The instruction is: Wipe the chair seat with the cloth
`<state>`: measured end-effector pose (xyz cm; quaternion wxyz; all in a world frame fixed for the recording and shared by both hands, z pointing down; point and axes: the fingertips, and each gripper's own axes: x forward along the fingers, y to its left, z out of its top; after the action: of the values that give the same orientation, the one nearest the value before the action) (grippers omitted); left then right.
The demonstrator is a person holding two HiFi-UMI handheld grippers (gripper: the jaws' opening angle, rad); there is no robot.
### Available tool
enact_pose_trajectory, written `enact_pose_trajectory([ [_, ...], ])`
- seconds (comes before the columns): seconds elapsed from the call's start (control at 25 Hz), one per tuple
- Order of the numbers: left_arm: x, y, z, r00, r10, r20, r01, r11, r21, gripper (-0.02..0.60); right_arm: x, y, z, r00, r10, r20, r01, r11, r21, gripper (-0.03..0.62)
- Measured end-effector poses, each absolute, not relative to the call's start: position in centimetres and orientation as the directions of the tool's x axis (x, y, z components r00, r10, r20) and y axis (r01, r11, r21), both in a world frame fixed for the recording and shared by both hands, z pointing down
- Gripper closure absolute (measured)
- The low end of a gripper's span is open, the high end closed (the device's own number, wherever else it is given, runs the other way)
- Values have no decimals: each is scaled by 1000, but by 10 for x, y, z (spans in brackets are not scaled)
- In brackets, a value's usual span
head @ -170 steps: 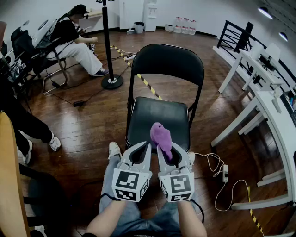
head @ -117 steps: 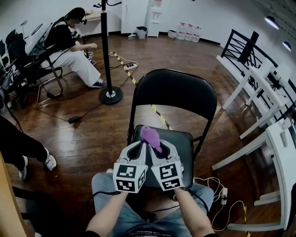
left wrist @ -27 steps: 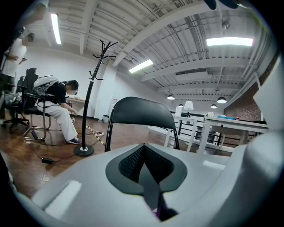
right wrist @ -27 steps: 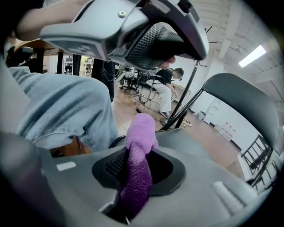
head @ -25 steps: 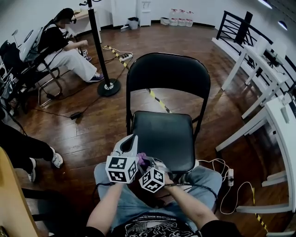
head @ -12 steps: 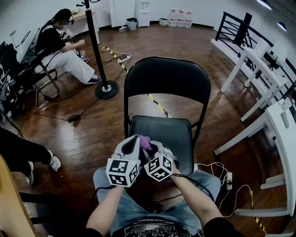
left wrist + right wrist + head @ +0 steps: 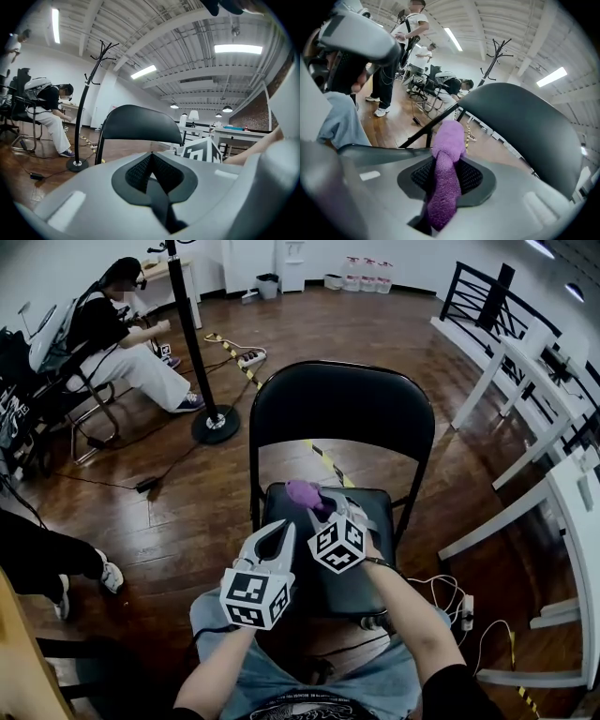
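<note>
Purple cloth [image 7: 302,493], fuzzy terry pile, bunched into soft roll; centre of head view, over rear left part of chair seat [image 7: 380,507]. Seat: black, padded, smooth, rounded-square. Backrest [image 7: 342,413]: curved, same black covering, thin metal frame. Right gripper [image 7: 323,507]: grey plastic shell, jaws clamped on cloth, roll protruding past tips. Left gripper [image 7: 279,532]: lower centre, jaws together, nothing between, apart from cloth.

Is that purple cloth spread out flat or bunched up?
Bunched up: the purple cloth is squeezed into a narrow wad between the jaws of the right hand-held gripper.
</note>
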<state>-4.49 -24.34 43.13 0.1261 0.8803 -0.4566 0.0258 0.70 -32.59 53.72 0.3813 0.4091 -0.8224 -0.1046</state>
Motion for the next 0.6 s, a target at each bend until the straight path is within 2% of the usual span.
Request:
enact_pose_trajectory([
  [0.6, -44, -267, 457, 567, -795, 215, -821, -525, 225, 578, 42, -400, 630, -286, -660, 695, -581, 696, 422, 507],
])
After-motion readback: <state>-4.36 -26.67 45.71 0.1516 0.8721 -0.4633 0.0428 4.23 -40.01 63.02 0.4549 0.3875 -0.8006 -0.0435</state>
